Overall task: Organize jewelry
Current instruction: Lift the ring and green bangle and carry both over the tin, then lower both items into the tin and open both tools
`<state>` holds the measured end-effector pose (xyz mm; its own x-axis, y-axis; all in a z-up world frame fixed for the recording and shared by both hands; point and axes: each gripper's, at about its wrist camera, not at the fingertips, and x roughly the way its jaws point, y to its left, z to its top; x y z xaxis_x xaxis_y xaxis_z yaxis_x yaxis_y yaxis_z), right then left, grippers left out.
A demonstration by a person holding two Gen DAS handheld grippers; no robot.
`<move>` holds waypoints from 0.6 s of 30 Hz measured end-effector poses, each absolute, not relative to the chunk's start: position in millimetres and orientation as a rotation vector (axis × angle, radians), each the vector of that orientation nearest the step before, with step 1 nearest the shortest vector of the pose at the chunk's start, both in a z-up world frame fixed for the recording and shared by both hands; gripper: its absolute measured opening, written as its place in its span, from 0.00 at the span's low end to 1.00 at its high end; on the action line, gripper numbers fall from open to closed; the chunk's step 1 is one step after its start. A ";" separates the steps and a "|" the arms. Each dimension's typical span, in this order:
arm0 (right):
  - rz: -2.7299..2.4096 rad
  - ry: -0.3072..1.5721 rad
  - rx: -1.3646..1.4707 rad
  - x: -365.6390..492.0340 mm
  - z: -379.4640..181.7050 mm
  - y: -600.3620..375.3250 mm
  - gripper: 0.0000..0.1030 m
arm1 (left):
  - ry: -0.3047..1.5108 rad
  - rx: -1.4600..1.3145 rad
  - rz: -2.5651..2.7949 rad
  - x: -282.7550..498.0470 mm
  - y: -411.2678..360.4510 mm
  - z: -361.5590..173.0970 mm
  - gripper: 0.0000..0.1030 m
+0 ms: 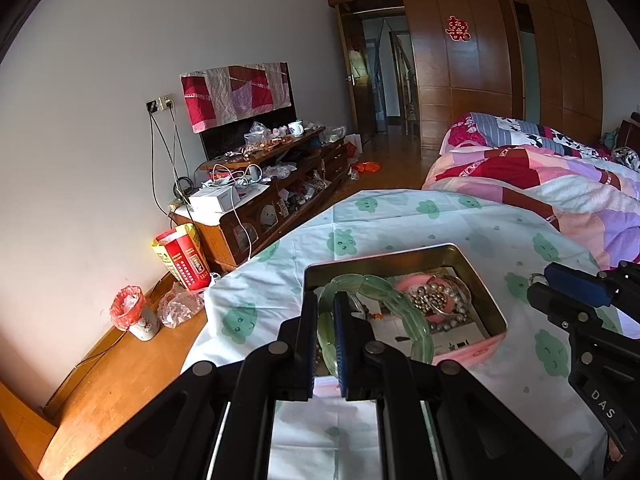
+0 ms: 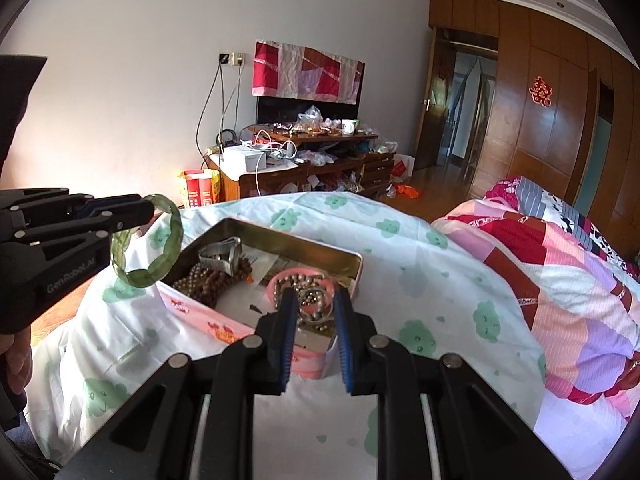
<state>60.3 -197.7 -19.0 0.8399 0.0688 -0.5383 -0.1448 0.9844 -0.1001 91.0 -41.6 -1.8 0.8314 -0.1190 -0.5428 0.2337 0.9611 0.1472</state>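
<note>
Left tool clamps green bracelet above cluttered tin; right tool gapes.

- A tin sits on a sheet-covered table, with a bed to its right.
- In the tin: a bead string at left, a dish of beads at right.
- The left gripper holds a bangle above the tin's left edge.
- The right gripper hangs over the dish.
- A cabinet stands behind, against the wall.
</note>
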 end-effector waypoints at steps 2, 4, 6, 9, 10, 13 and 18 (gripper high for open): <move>0.113 0.561 -0.140 62.1 -17.6 -198.1 0.20 | 0.559 0.211 -0.183 95.5 -41.8 -1.3 0.07; 0.112 0.560 -0.141 64.2 -16.7 -198.2 0.20 | 0.560 0.209 -0.180 99.6 -41.7 -0.7 0.07; 0.111 0.558 -0.141 66.9 -15.3 -198.5 0.20 | 0.562 0.209 -0.177 103.6 -41.0 -0.5 0.07; 0.110 0.556 -0.145 71.0 -14.0 -198.4 0.20 | 0.560 0.215 -0.173 109.9 -41.9 0.5 0.07; 0.110 0.556 -0.147 72.1 -13.6 -198.1 0.20 | 0.559 0.219 -0.172 111.5 -42.8 0.6 0.07; 0.110 0.558 -0.152 77.4 -12.8 -197.8 0.20 | 0.560 0.225 -0.170 116.1 -43.6 0.8 0.07; 0.109 0.565 -0.160 86.5 -13.4 -196.4 0.20 | 0.565 0.226 -0.159 127.5 -44.7 0.1 0.07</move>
